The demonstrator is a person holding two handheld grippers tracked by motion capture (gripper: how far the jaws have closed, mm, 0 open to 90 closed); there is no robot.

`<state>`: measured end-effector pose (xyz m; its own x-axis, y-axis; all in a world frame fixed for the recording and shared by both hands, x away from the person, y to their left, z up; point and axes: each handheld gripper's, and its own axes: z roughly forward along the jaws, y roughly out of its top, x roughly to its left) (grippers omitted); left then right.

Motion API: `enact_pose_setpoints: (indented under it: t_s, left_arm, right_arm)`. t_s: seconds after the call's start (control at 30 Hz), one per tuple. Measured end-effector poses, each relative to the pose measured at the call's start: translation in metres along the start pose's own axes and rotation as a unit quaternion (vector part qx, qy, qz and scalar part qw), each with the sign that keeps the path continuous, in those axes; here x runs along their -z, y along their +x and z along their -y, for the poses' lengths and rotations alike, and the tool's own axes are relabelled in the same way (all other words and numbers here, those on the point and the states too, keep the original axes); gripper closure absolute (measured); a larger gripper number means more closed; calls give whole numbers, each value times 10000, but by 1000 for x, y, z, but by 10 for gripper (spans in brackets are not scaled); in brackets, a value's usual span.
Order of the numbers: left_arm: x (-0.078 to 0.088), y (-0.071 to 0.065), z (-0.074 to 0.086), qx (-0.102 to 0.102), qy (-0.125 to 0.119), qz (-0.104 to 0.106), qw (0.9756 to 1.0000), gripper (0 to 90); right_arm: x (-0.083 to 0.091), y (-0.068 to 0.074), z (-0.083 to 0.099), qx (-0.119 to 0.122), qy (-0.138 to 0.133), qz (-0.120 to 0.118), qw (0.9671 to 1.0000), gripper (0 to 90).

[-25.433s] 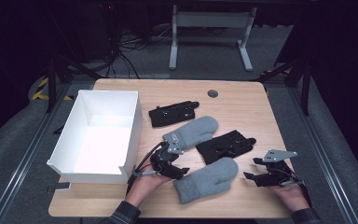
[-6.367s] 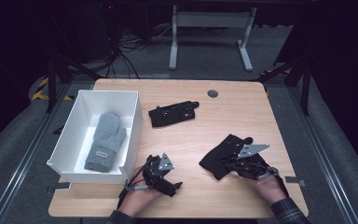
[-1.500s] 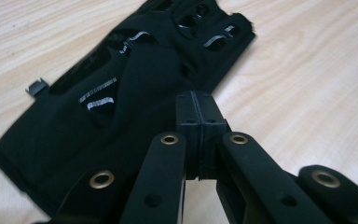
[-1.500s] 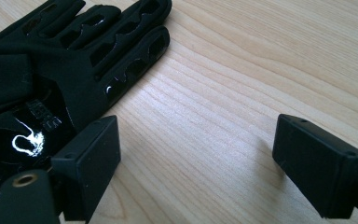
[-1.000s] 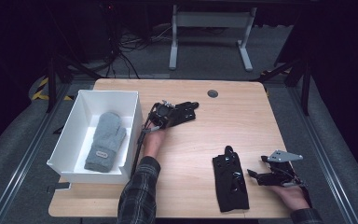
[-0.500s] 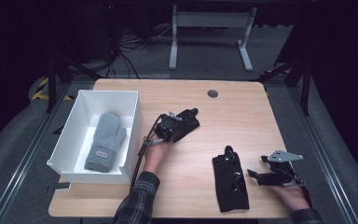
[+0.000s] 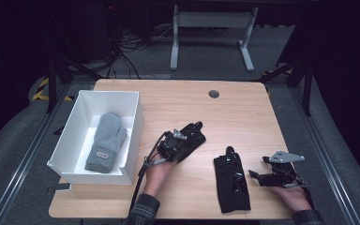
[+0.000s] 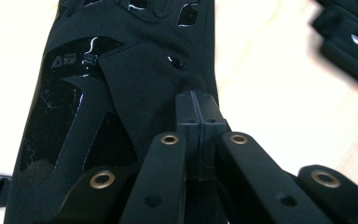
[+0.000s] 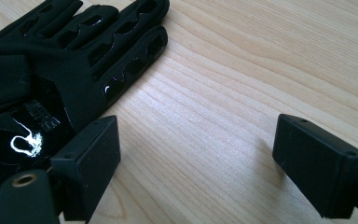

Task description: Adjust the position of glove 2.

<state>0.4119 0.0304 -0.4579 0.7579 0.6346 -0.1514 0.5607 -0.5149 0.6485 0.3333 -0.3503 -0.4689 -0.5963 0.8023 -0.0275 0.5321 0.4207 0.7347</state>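
Note:
My left gripper (image 7: 176, 140) (image 8: 199, 109) is shut on the cuff edge of a black glove (image 7: 192, 137) (image 8: 121, 70) near the middle of the wooden table (image 7: 243, 117); the glove's fingers point away from the hand. A second black glove (image 7: 232, 178) (image 9: 51, 56) lies flat at the front right, and its fingers also appear in the left gripper view as the second glove (image 8: 349, 42). My right gripper (image 7: 258, 176) (image 9: 205, 154) rests open just right of it, with bare wood between its pads. A grey mitten (image 7: 107, 140) lies in the white box (image 7: 136, 136).
The white box stands along the table's left side, close to the left hand. A dark round grommet (image 7: 213, 93) sits near the far edge. Bare wood stretches across the far and right parts of the table. Dark floor and cables surround it.
The left gripper has pulled the black glove from the far middle of the table toward the person and slightly right. The right gripper and the second glove have stayed put.

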Motion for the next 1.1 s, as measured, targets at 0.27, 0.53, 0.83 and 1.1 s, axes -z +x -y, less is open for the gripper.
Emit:
enact_pose_setpoints:
  t_s: [0.27, 0.53, 0.83, 1.1]
  left_arm:
    - [11, -10, -1, -158, -112, 78, 9998, 900]
    - [18, 17, -20, -98, -87, -319, 9994, 900]
    - [5, 34, -16, 27, 274, -502, 9984, 900]
    - [10, 22, -11, -156, 502, -389, 9979, 900]
  right_arm:
    - [0, 0, 0, 2, -1, -3, 10000, 154]
    - [0, 0, 0, -1, -1, -2, 10000, 154]
    - [0, 0, 0, -5, -3, 1, 10000, 154]
    - [0, 0, 0, -4, -3, 1, 10000, 155]
